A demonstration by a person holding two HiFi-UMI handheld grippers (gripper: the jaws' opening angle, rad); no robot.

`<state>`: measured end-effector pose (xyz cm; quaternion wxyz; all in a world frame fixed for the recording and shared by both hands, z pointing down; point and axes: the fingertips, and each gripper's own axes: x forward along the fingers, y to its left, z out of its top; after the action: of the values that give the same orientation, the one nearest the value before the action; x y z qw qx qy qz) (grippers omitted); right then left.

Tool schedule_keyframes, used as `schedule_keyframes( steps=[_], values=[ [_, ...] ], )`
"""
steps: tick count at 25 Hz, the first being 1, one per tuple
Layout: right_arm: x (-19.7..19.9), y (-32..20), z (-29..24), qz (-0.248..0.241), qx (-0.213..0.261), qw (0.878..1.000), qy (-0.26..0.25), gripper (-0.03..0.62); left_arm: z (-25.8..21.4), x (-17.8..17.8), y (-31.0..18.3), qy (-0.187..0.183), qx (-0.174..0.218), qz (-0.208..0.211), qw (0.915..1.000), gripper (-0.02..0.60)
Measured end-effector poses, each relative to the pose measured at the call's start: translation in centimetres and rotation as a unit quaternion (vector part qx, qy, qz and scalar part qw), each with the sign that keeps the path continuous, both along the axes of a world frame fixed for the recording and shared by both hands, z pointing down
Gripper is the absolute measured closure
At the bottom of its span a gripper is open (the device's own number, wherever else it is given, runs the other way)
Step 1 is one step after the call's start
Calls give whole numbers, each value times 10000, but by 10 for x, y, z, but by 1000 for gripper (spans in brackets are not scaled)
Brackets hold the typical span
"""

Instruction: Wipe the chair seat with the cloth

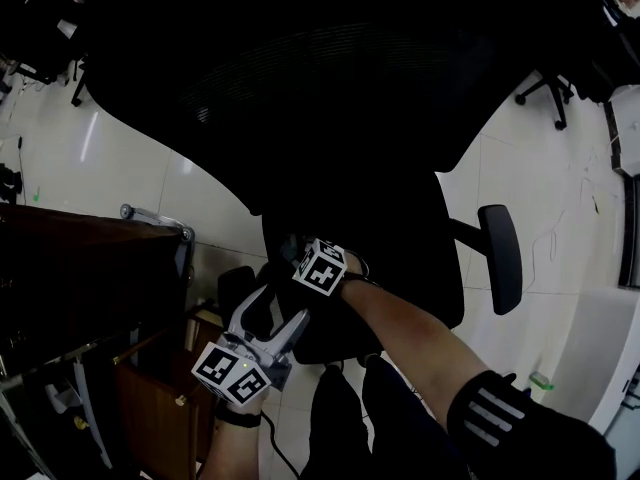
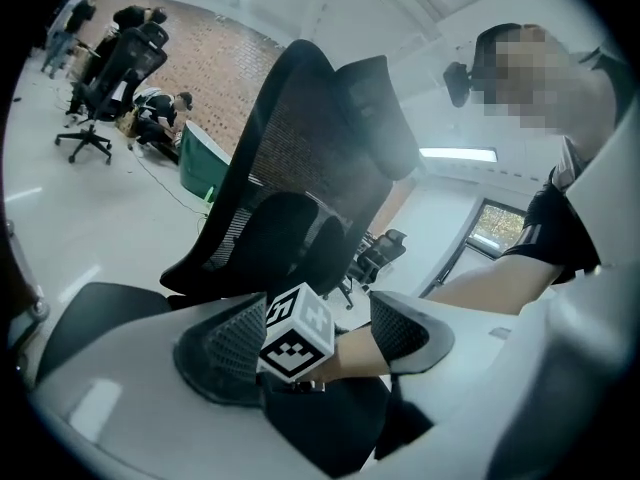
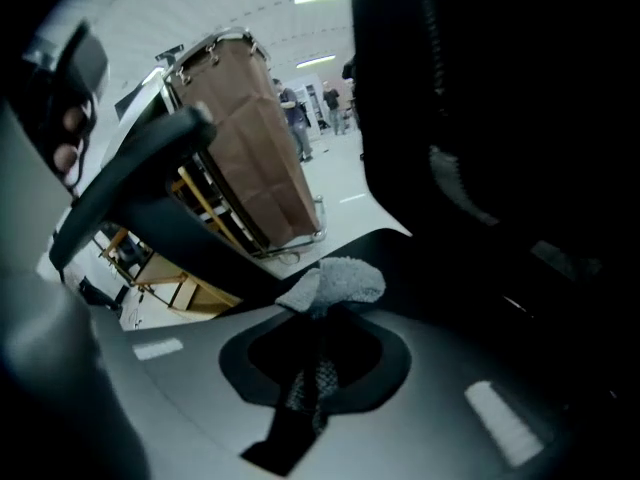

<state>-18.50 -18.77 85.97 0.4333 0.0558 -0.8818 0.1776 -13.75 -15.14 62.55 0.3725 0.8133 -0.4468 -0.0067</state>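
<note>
Black chair (image 1: 330, 98) fills the view. Left gripper (image 1: 272, 320) hangs beside its seat (image 1: 410, 238), jaws wide apart, nothing in them. Right gripper (image 3: 322, 313) is pinched tight on the grey cloth (image 3: 335, 280), which bunches at its tips, low by the seat.

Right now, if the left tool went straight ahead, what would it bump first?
Probably the marker cube on the right tool; it sits dead ahead between the left tool's open jaws, though depth is unclear.
</note>
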Motion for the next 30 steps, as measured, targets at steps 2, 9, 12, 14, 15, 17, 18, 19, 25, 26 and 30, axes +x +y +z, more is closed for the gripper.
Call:
schedule_keyframes(
  steps=[2, 9, 12, 14, 15, 17, 18, 19, 25, 26, 30],
  values=[
    [3, 10, 12, -190, 54, 9997, 167, 563, 0, -2, 2, 27, 19, -25, 10000, 232],
    [112, -7, 37, 181, 222, 9951, 951, 563, 0, 13, 6, 89, -24, 130, 9999, 232],
    [190, -26, 44, 594, 320, 9887, 1339, 563, 1, 27, 9, 108, -35, 253, 9996, 232],
    [243, -41, 42, 936, 414, 9814, 1626, 563, 1, 35, 12, 153, -55, 312, 9994, 232],
    [267, -49, 38, 1134, 469, 9761, 1794, 563, 1, 38, 13, 166, -59, 337, 9993, 232],
    [303, -61, 32, 1462, 553, 9668, 2021, 563, -1, 42, 16, 178, -56, 380, 9991, 232],
    [311, -66, 29, 1554, 580, 9652, 2024, 563, -2, 44, 17, 176, -55, 397, 9990, 232],
    [315, -69, 27, 1636, 595, 9638, 2020, 563, -2, 45, 18, 170, -53, 412, 9990, 232],
    [236, -50, 2, 1677, 280, 9791, 1114, 563, -8, 38, 26, 100, -20, 380, 9992, 232],
    [204, -36, -3, 1435, 210, 9856, 872, 563, -7, 34, 29, 81, -21, 341, 9994, 232],
    [91, 35, -13, 284, 114, 9988, 372, 563, -10, 17, 38, -11, -87, 182, 9998, 232]
  ],
)
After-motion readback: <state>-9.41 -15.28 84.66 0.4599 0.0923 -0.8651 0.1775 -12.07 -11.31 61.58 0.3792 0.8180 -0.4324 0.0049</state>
